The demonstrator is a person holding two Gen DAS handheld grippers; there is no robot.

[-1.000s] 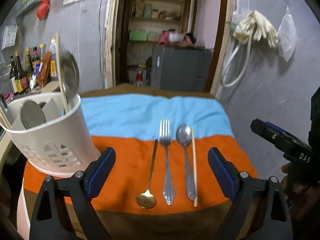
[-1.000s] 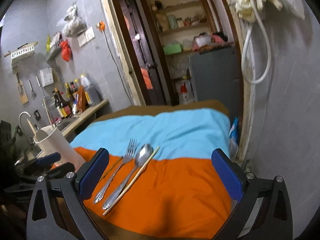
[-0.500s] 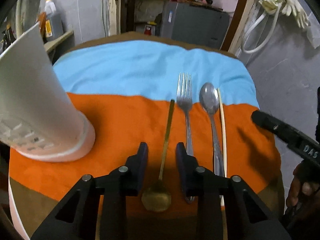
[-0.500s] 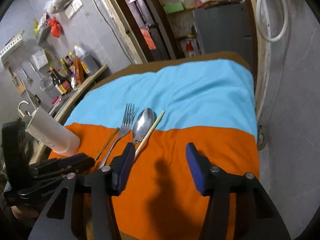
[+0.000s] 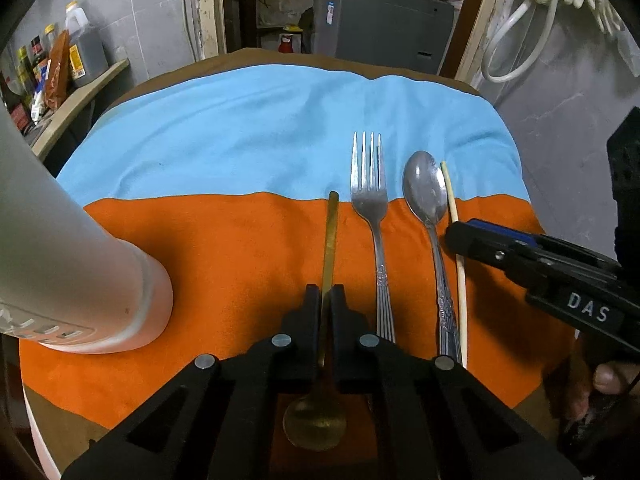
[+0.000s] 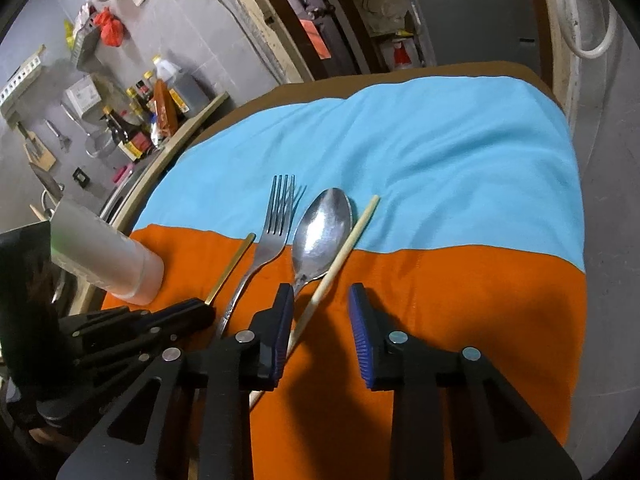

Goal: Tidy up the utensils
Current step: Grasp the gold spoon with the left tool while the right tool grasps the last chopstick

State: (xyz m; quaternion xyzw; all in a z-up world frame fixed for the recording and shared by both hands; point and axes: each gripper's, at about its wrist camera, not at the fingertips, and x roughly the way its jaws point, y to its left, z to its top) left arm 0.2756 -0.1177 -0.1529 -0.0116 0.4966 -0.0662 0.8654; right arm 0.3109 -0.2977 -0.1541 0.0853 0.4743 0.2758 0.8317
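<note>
A gold spoon (image 5: 330, 240), a steel fork (image 5: 370, 192), a steel spoon (image 5: 425, 192) and a wooden chopstick (image 5: 456, 232) lie side by side on the orange and blue cloth (image 5: 240, 140). My left gripper (image 5: 325, 294) is shut on the gold spoon's handle, which still rests on the cloth. My right gripper (image 6: 320, 300) is open, low over the chopstick (image 6: 344, 252), which runs under its left finger (image 6: 280, 320). The fork (image 6: 276, 220) and steel spoon (image 6: 320, 232) lie just left of it. The white utensil holder (image 5: 60, 272) stands at the left.
A counter with sauce bottles (image 6: 136, 128) runs along the left wall. A grey cabinet (image 5: 380, 28) stands beyond the table's far edge, a grey wall (image 6: 612, 200) close on the right. The right gripper's body (image 5: 560, 280) shows at the left wrist view's right edge.
My left gripper lowered and closed onto the gold spoon's handle. My right gripper narrowed, moved left and down over the chopstick.
</note>
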